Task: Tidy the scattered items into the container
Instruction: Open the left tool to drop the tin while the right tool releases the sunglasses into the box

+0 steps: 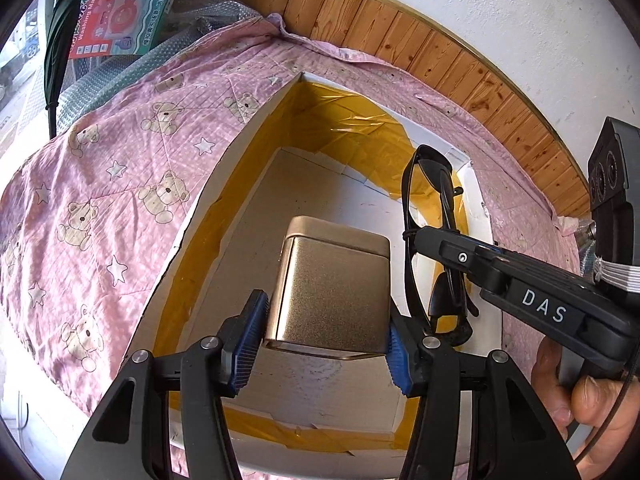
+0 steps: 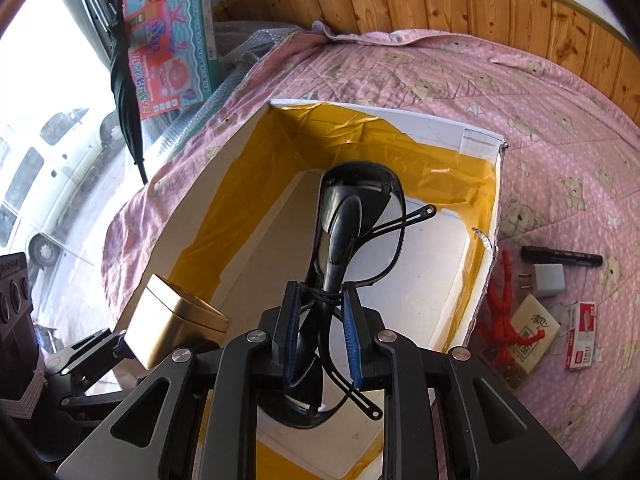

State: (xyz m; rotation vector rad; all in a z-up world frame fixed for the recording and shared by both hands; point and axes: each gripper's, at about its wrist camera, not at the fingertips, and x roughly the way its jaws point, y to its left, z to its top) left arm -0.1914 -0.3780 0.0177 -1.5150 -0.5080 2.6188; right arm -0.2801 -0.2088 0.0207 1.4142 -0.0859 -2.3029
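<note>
Left gripper [image 1: 326,336]: jaws clamped on the gold tin [image 1: 334,288], blue pads pressed to its two side walls; tin held upright over the box interior, lid on.
Right gripper [image 2: 320,336]: jaws clamped on the black sunglasses [image 2: 352,236] at the folded temple arms; lenses stand up toward 12 o'clock, above the box floor.
Right gripper, left wrist view: enters from 3 o'clock, sunglasses hanging at its tip just beside the tin; a hand [image 1: 584,392] grips the handle at 4 o'clock.
Left gripper, right wrist view: seen at 8 o'clock with the tin against the box's near-left rim.
Container: open white cardboard box [image 2: 490,216], inner walls lined with yellow tape; floor bare in the parts that show.
Surface: bed under a pink quilt [image 1: 120,184] printed with bears and stars.
Scattered items, right wrist view, 3 to 4 o'clock, outside the box's right wall: black marker [image 2: 560,257], white plug adapter [image 2: 548,280], red plastic piece [image 2: 504,312], pale sachet [image 2: 534,332], small red-and-white carton [image 2: 582,334].
Background, 11 o'clock: toy washing-machine box [image 2: 172,32], folded dark umbrella [image 2: 126,92].
Far edge: wood-panelled wall [image 1: 440,52].
</note>
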